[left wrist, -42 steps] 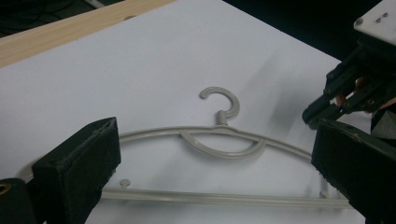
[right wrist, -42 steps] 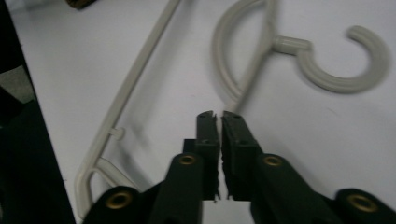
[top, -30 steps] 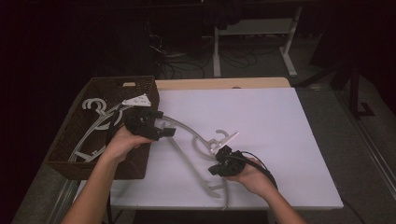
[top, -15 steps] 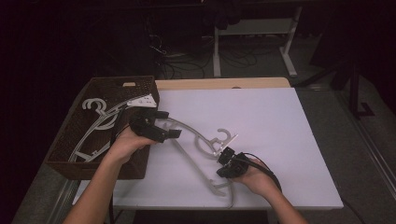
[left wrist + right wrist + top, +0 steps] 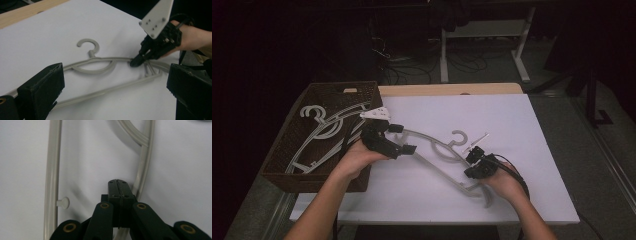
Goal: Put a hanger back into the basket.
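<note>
2 grippers work 1 grey hanger (image 5: pixel 439 154) lying flat on the white table (image 5: pixel 512 125), at 3 o'clock from the basket (image 5: pixel 287 150). Left gripper (image 5: pixel 401 138) straddles its end, jaws spread. Right gripper (image 5: pixel 469 159), jaws pressed together, touches the hanger's shoulder at 5 o'clock of the hook.

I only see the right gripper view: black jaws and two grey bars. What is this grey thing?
Observer: It is a grey hanger lying flat on the white table. Its hook is farther along than your view reaches.
Operator: Where is my other gripper?
Observer: The left gripper is at the hanger's far end, with its jaws wide open.
Operator: Are there more hangers?
Observer: Yes, more hangers lie in a brown basket at the table's left edge.
</note>
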### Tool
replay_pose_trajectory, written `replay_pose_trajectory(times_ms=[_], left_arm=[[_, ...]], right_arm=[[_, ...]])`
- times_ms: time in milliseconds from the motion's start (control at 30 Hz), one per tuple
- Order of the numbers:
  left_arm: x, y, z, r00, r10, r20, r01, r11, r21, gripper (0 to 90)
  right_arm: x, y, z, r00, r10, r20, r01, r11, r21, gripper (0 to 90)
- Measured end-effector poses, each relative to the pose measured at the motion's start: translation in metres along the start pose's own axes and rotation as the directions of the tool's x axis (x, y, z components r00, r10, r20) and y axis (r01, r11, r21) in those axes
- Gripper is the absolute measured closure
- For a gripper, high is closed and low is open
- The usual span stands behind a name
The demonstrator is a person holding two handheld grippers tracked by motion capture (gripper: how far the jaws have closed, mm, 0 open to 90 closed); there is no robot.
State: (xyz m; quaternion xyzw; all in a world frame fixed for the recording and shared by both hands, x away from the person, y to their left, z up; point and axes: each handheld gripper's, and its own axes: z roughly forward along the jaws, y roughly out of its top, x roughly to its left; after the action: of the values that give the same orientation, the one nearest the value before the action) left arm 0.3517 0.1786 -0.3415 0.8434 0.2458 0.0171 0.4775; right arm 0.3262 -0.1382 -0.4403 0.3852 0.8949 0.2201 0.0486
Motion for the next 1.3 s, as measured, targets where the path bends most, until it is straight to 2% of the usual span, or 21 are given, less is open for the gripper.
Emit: replay_pose_trajectory(times_ms=[233,267,467,600,633,667,733,800,833,900,1000,1100,1167,1300], left_arm=[[-0.011,-0.004,0.018,0.9997,0.013,0.018,-0.014,0.999,0.042,0.8],[-0.011,-0.004,0.018,0.9997,0.013,0.018,-0.014,0.999,0.042,0.8],[-0.015,-0.011,0.032,0.9997,-0.004,0.023,0.003,0.998,0.063,0.9],[-0.016,-0.018,0.039,0.9997,-0.014,0.022,0.012,0.9968,0.079,0.8],[-0.016,-0.019,0.04,0.9996,-0.017,0.021,0.015,0.9967,0.08,0.8],[-0.015,-0.019,0.039,0.9996,-0.017,0.02,0.015,0.9966,0.081,0.9],[-0.014,-0.019,0.038,0.9997,-0.019,0.012,0.018,0.9967,0.079,0.8],[-0.012,-0.02,0.037,0.9997,-0.025,0.009,0.024,0.9969,0.075,0.8],[-0.011,-0.02,0.036,0.9997,-0.024,0.006,0.023,0.997,0.074,0.9],[-0.011,-0.02,0.035,0.9996,-0.027,0.005,0.027,0.9971,0.071,0.8],[-0.009,-0.02,0.033,0.9996,-0.028,0.002,0.028,0.9973,0.068,0.9],[-0.007,-0.02,0.032,0.9995,-0.033,-0.001,0.033,0.9974,0.064,0.9],[-0.006,-0.02,0.031,0.9993,-0.038,-0.001,0.038,0.9973,0.063,0.9],[-0.005,-0.021,0.03,0.9992,-0.039,-0.001,0.039,0.9973,0.062,0.8]], right_arm=[[-0.03,-0.004,-0.006,0.9959,0.045,0.079,-0.046,0.999,0.011,89.4],[-0.03,-0.004,-0.006,0.9959,0.045,0.079,-0.046,0.999,0.011,89.4],[-0.063,-0.002,-0.008,0.9872,0.094,0.129,-0.095,0.995,0.003,89.4],[-0.077,-0.001,-0.008,0.9812,0.116,0.154,-0.117,0.993,-0.004,89.4],[-0.085,-0.001,-0.009,0.9812,0.131,0.141,-0.13,0.991,-0.017,89.3],[-0.087,-0.001,-0.011,0.9808,0.144,0.131,-0.141,0.989,-0.036,88.9],[-0.085,0.0,-0.017,0.9859,0.14,0.091,-0.134,0.988,-0.072,83.5],[-0.079,0.004,-0.021,0.9925,0.119,0.03,-0.114,0.985,-0.127,79.0],[-0.076,0.008,-0.021,0.9955,0.095,-0.007,-0.095,0.984,-0.152,76.4],[-0.068,0.017,-0.019,0.9977,0.045,-0.05,-0.054,0.98,-0.19,73.0],[-0.056,0.034,-0.012,0.9939,-0.024,-0.108,0.001,0.976,-0.216,68.4],[-0.045,0.054,-0.002,0.9842,-0.077,-0.159,0.038,0.971,-0.235,65.7],[-0.037,0.067,0.006,0.9795,-0.109,-0.17,0.068,0.97,-0.233,65.4],[-0.027,0.088,0.024,0.9723,-0.134,-0.192,0.089,0.971,-0.223,66.1]])
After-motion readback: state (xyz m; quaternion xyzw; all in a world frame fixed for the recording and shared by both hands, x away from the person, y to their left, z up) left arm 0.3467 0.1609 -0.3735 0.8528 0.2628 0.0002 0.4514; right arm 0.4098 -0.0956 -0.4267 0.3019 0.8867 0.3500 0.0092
